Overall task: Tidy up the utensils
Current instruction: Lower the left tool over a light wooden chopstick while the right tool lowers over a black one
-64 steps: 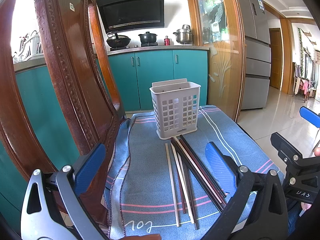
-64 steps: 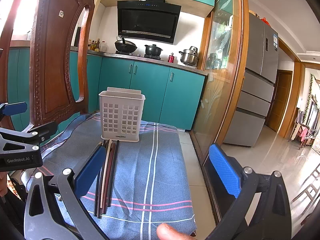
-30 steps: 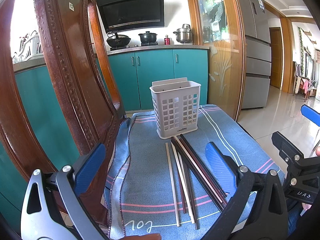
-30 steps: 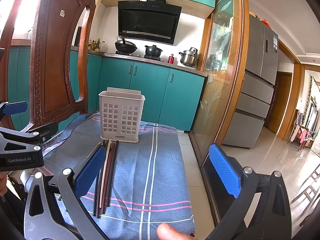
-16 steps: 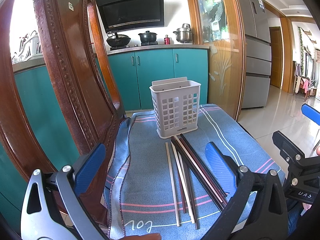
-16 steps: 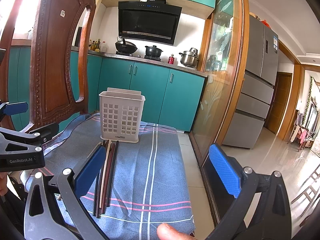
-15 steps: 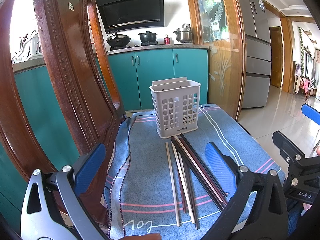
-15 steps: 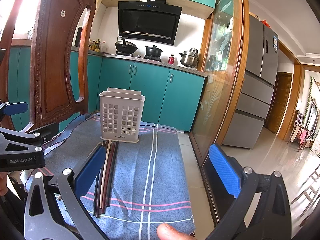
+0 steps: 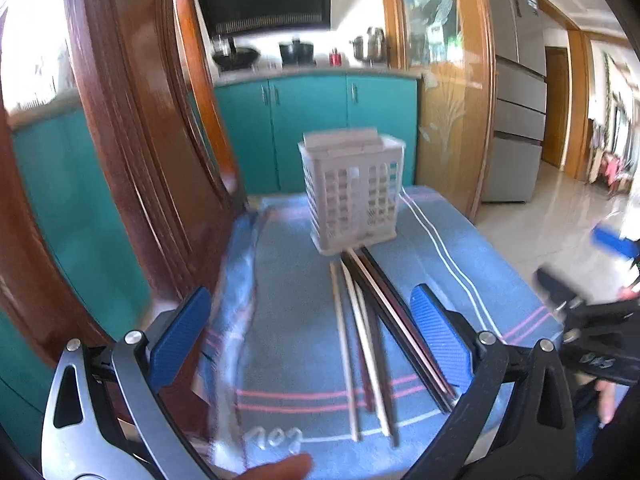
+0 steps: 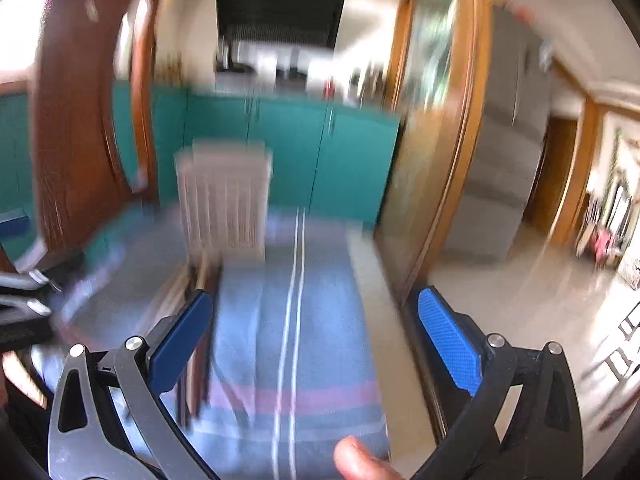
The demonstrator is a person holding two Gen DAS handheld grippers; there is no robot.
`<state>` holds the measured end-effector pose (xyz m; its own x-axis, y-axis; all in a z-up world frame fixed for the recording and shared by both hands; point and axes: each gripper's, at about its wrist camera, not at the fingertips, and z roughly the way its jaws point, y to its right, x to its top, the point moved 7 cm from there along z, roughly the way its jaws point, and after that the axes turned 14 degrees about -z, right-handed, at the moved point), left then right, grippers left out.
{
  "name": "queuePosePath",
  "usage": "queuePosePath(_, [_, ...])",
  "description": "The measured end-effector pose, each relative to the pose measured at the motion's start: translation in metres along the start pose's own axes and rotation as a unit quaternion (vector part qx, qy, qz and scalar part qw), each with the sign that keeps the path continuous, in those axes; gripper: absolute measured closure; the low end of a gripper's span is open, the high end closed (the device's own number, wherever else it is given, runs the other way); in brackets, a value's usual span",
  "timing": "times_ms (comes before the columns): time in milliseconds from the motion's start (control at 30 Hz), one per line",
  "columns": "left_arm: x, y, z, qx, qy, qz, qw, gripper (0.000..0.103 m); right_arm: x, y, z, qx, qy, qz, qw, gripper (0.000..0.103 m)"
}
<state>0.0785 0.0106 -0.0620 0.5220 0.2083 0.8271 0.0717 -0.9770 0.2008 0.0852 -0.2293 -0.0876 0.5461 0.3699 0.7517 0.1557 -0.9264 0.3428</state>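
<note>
Several chopsticks (image 9: 372,332), pale and dark, lie side by side on a blue striped cloth (image 9: 292,280), their far ends at the foot of a white slotted utensil basket (image 9: 352,192). My left gripper (image 9: 312,328) is open above the chopsticks' near ends, holding nothing. The right wrist view is blurred: the basket (image 10: 226,200) stands left of centre, the chopsticks (image 10: 196,320) lie behind the left finger, and my right gripper (image 10: 316,332) is open over the cloth (image 10: 292,320), empty. The right gripper also shows at the left wrist view's right edge.
A carved wooden chair back (image 9: 132,140) rises close on the left. Teal kitchen cabinets (image 9: 312,128) stand behind the basket. A wood-framed glass door (image 9: 452,100) and a grey fridge (image 9: 516,100) are to the right. The cloth's right edge drops to a tiled floor (image 10: 520,300).
Both grippers have begun to move after holding still; the views are blurred, the right one heavily. The basket and chopsticks lie where they were. Both grippers stay open.
</note>
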Motion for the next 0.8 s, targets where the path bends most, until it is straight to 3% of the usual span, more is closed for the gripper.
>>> queuePosePath(100, [-0.005, -0.007, 0.010, -0.023, -0.046, -0.034, 0.9981, 0.006, 0.000, 0.001, 0.018, 0.001, -0.034, -0.012, 0.999, 0.002])
queuePosePath(167, [-0.006, -0.008, 0.017, -0.034, -0.079, -0.041, 0.9955, 0.016, 0.006, -0.004, 0.029, 0.004, -0.051, -0.041, 0.998, 0.003])
queuePosePath(200, [-0.005, -0.006, 0.020, -0.034, -0.092, -0.039, 0.9944, 0.023, 0.012, -0.009, 0.039, 0.019, -0.068, -0.054, 0.996, 0.009])
queuePosePath(267, [-0.005, -0.002, 0.033, -0.035, -0.134, -0.033, 0.9898, 0.046, 0.024, -0.016, 0.064, 0.074, -0.096, -0.050, 0.991, 0.025])
queuePosePath(333, [-0.002, 0.007, 0.047, -0.038, -0.166, -0.011, 0.9853, 0.054, 0.034, -0.018, 0.092, 0.112, -0.125, -0.033, 0.985, 0.055])
queuePosePath(400, [0.004, 0.014, 0.068, -0.022, -0.183, 0.026, 0.9826, 0.058, 0.047, -0.022, 0.120, 0.143, -0.144, -0.020, 0.979, 0.064])
queuePosePath(533, [0.005, 0.015, 0.118, -0.008, -0.235, 0.043, 0.9710, 0.070, 0.063, -0.041, 0.168, 0.226, -0.161, 0.013, 0.961, 0.069])
queuePosePath(633, [-0.004, 0.004, 0.144, 0.010, -0.251, 0.032, 0.9673, 0.072, 0.062, -0.057, 0.190, 0.240, -0.166, 0.005, 0.956, 0.069])
queuePosePath(800, [-0.015, -0.003, 0.155, 0.014, -0.272, 0.019, 0.9621, 0.072, 0.044, -0.077, 0.220, 0.238, -0.198, -0.015, 0.951, 0.073])
